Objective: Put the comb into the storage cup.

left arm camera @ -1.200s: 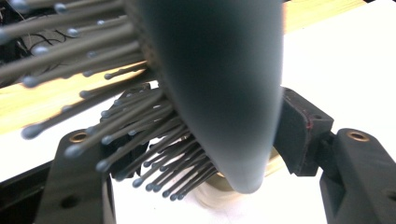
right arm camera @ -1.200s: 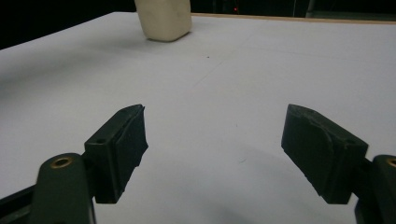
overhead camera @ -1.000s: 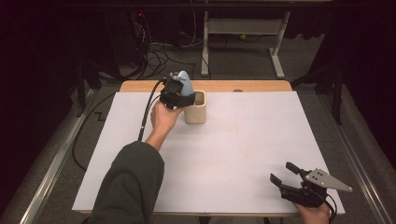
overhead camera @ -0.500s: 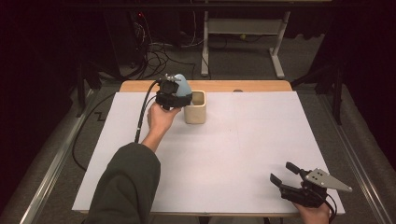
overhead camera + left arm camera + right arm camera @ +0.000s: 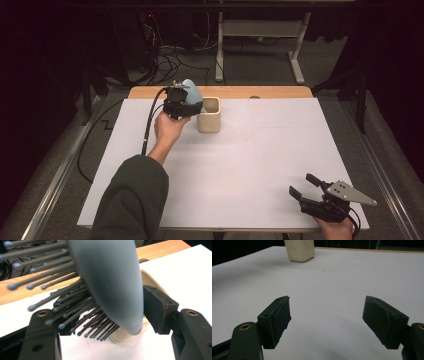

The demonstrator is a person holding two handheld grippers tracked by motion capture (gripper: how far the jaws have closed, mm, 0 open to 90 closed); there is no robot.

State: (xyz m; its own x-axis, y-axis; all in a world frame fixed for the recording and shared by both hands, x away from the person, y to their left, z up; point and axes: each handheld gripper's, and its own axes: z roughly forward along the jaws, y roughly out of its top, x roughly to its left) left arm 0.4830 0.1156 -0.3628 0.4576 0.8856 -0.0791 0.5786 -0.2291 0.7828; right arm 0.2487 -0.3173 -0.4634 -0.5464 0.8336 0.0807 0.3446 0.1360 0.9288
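Observation:
A light blue hairbrush point(image 5: 190, 90) with grey ball-tipped bristles point(image 5: 62, 307) is clamped in my left gripper point(image 5: 186, 101), whose jaws are shut on the brush head point(image 5: 112, 285). One pad presses on the smooth back and the other sits among the bristles. The brush hangs just left of a cream square cup point(image 5: 209, 115), which stands upright near the table's far edge and peeks out behind the brush point(image 5: 150, 282). My right gripper point(image 5: 302, 184) rests at the near right corner, jaws open with nothing between them point(image 5: 327, 315). The cup point(image 5: 299, 250) is far ahead of it.
A white sheet covers the table point(image 5: 250, 165), with a wooden strip point(image 5: 270, 92) along the far edge. A black cable point(image 5: 148, 125) trails from the left gripper over the table's left side. Table legs and cables lie on the floor beyond.
The left gripper with the brush has drifted slightly to the left, away from above the cup. The right gripper has not moved.

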